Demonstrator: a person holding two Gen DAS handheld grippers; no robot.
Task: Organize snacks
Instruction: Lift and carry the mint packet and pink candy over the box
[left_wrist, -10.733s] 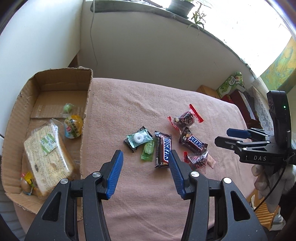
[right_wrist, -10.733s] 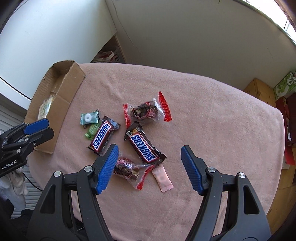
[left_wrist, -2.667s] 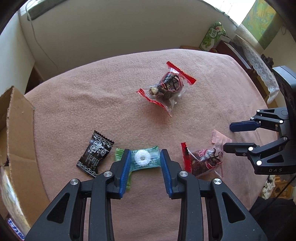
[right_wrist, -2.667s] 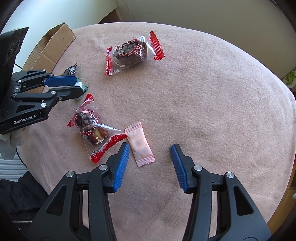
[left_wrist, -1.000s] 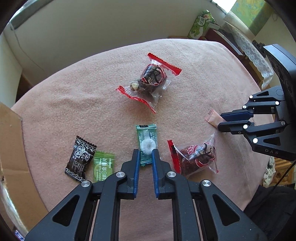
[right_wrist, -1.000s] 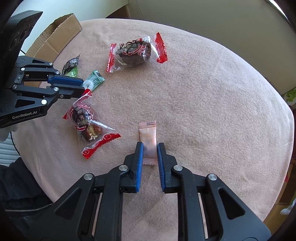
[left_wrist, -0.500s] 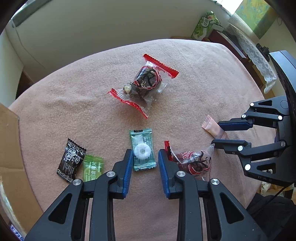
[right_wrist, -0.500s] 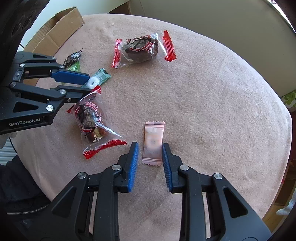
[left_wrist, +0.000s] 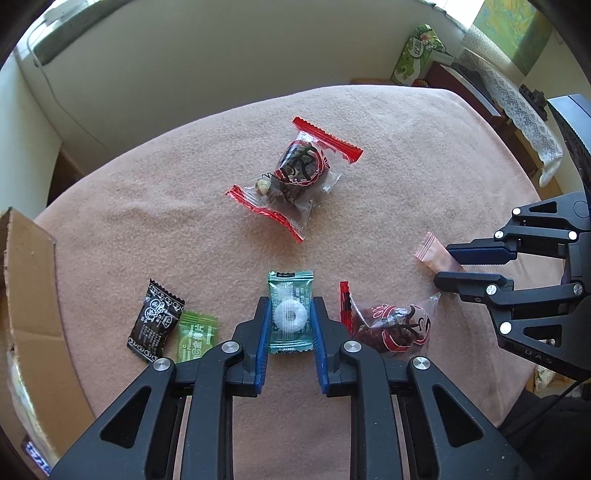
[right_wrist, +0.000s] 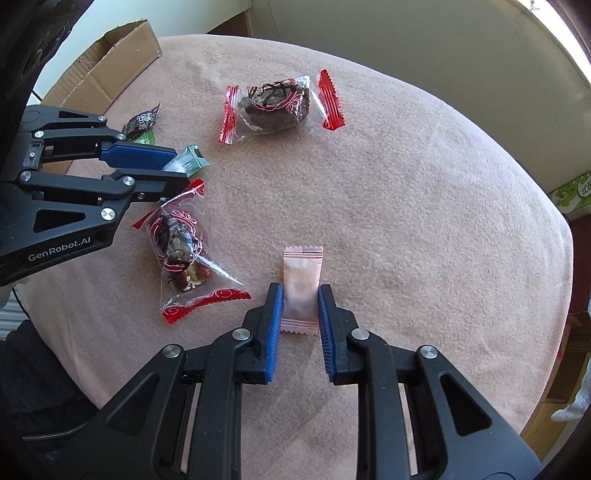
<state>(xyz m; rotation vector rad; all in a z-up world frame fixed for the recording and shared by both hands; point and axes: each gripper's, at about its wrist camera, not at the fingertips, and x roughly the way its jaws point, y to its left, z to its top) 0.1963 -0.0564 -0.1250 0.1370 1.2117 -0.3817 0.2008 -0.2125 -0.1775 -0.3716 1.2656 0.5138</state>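
The left gripper (left_wrist: 287, 314) has its blue pads pressed against both sides of a teal foil-wrapped ring mint (left_wrist: 290, 313) lying on the pink fleece blanket (left_wrist: 166, 221). Left of the mint lie a small green candy sachet (left_wrist: 195, 335) and a black patterned candy wrapper (left_wrist: 155, 319), touching each other. Right of the mint sits a clear red-edged snack bag (left_wrist: 391, 324); a second such bag (left_wrist: 295, 177) lies beyond the mint. Far right of the mint, the right gripper (left_wrist: 448, 263) clamps a pale pink sachet (left_wrist: 432, 251). A brown cardboard box (left_wrist: 26, 295) stands far left

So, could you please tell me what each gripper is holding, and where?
Left gripper pinches the teal mint candy across its sides; right gripper pinches the pink candy likewise.
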